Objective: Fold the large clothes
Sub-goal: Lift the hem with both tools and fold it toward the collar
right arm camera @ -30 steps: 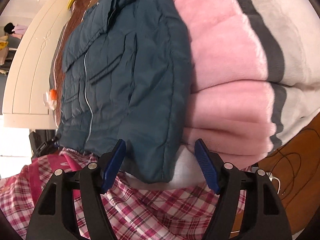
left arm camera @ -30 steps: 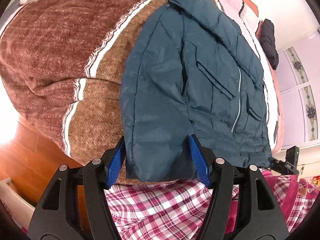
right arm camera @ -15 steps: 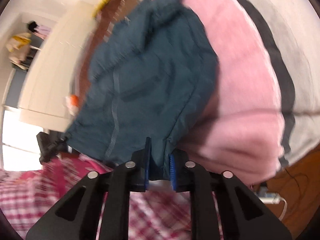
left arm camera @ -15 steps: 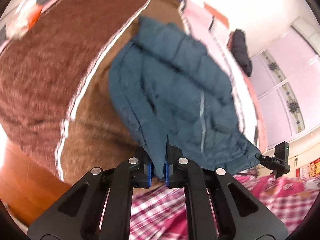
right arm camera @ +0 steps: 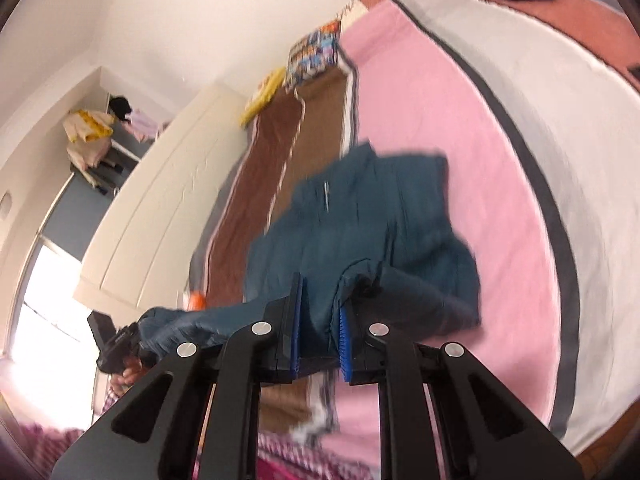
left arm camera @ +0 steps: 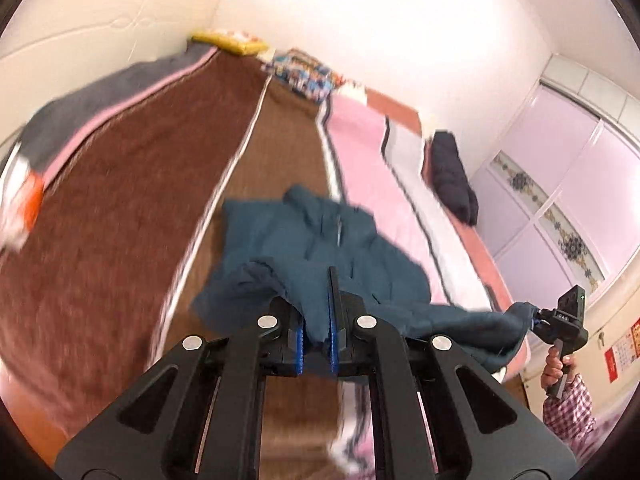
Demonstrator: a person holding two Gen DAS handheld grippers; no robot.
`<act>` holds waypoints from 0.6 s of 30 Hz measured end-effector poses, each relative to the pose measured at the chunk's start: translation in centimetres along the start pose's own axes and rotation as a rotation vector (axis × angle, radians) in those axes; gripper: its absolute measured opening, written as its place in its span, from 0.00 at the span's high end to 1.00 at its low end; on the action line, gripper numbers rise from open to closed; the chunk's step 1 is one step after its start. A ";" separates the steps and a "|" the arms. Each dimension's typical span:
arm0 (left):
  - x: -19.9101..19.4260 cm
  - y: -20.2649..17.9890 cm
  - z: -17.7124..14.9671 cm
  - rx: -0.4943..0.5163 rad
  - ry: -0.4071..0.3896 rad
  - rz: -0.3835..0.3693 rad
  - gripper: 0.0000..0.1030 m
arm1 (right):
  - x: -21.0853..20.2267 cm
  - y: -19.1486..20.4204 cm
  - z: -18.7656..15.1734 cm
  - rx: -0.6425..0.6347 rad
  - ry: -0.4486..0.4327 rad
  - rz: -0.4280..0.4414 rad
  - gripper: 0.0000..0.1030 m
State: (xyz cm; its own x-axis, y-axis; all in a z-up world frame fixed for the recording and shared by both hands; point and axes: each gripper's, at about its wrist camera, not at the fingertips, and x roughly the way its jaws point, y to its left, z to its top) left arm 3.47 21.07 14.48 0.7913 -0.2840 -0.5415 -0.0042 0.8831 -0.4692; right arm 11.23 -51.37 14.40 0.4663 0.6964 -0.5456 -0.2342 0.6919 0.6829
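Nearest to you, your left gripper (left arm camera: 316,338) is clamped on a corner of the teal jacket (left arm camera: 320,248), the blue pads pressed tight on the bunched fabric. Your right gripper (right arm camera: 320,344) has a slightly thicker wad of the same jacket's hem pinched between its pads. Each wrist view shows the other gripper off to the side with the hem stretched between the two, sagging a little in the middle.

Just beyond the grippers, the lower part of the jacket is lifted clear of the bed (left arm camera: 120,220), while its upper part with the collar and zipper lies farther up on the blankets, across the seam between the brown blanket (left arm camera: 280,152) and the pink blanket (right arm camera: 460,120). Both views are motion-blurred, so the exact lay of the sleeves cannot be told.

Judging by this, you are at the first fold: the hem is gripped and raised, but not yet laid down over the chest. No finished crease shows anywhere. What remains is to carry the hem toward the collar, set it down evenly, let go, and then fold again to a compact size.

Farther off, a dark garment (left arm camera: 454,176) lies at the bed's far side, and pillows (left arm camera: 304,74) sit at the head.
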 end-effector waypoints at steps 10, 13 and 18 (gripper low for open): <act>12.1 1.9 12.6 -0.137 -0.025 0.049 0.91 | 8.7 -1.2 15.4 0.048 -0.078 -0.072 0.84; 16.0 3.1 14.8 -0.174 -0.014 0.080 0.91 | 12.3 -2.5 18.6 0.081 -0.091 -0.109 0.84; 23.8 4.3 17.6 -0.163 0.021 0.157 0.91 | 19.5 -5.4 22.9 0.117 -0.081 -0.187 0.84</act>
State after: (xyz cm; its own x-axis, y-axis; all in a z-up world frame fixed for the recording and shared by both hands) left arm 33.06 24.75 11.87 0.7598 -0.1568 -0.6309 -0.2265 0.8458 -0.4830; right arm 41.10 -45.87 11.20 0.5605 0.5376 -0.6299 -0.0397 0.7772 0.6280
